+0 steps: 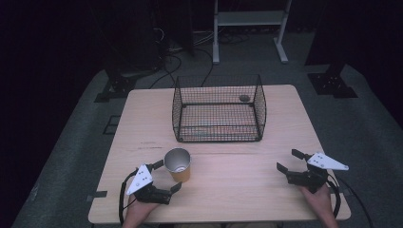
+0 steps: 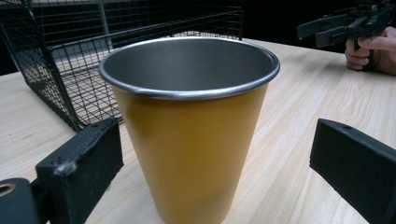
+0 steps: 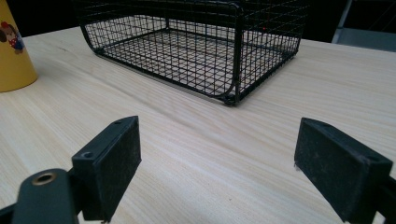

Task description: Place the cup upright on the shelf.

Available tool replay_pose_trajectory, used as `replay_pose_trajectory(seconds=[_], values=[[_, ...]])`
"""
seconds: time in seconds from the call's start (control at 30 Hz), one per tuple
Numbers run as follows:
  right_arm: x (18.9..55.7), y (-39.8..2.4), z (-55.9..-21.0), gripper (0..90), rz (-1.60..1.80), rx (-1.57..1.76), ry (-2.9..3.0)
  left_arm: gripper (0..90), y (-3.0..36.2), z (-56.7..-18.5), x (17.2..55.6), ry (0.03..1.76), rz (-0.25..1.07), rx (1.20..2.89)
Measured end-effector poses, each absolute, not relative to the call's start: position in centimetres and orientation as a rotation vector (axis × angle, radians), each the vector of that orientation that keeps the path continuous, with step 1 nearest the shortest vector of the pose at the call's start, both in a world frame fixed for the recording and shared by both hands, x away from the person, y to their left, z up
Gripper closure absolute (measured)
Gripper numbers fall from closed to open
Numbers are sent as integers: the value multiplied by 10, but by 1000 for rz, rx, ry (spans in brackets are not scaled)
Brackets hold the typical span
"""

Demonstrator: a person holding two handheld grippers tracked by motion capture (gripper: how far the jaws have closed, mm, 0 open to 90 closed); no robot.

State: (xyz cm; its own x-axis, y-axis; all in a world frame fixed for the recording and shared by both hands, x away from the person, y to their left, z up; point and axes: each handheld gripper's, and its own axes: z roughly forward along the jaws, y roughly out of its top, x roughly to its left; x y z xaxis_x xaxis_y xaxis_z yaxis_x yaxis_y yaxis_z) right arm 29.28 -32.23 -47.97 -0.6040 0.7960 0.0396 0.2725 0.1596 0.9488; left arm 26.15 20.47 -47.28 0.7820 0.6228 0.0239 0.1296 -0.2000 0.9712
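Note:
A yellow metal cup (image 1: 178, 165) with a steel inside stands upright on the wooden table (image 1: 237, 185), near its front left. My left gripper (image 1: 167, 175) is open, its jaws on either side of the cup (image 2: 191, 126) with a gap at each side. My right gripper (image 1: 290, 160) rests open at the front right of the table, nothing between its jaws. In the right gripper view the cup (image 3: 14, 51) stands at the far left and carries a small cartoon picture. A black wire basket (image 1: 218, 109) stands behind the cup, at the table's middle back.
The basket (image 3: 196, 46) has an open top, and a small dark round thing (image 1: 244, 98) lies at its far right. In the left gripper view the other hand and its gripper (image 2: 348, 25) show at the upper right. A white metal stand (image 1: 249, 28) and cables lie on the floor beyond.

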Motion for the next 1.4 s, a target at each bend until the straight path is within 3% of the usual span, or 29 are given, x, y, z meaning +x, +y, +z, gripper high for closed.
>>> replay_pose_trajectory(seconds=[0.8,1.0,1.07,1.4], values=[[293,-322,-480,136,1461,1015,1967,23,188,-469,284,644,539,1773],[293,-322,-480,136,1460,1013,1968,68,186,-466,289,646,534,1753],[293,-322,-480,136,1460,1012,1968,128,185,-466,289,637,531,1758],[293,-322,-480,136,1461,1013,1968,140,182,-456,288,632,521,1768]])
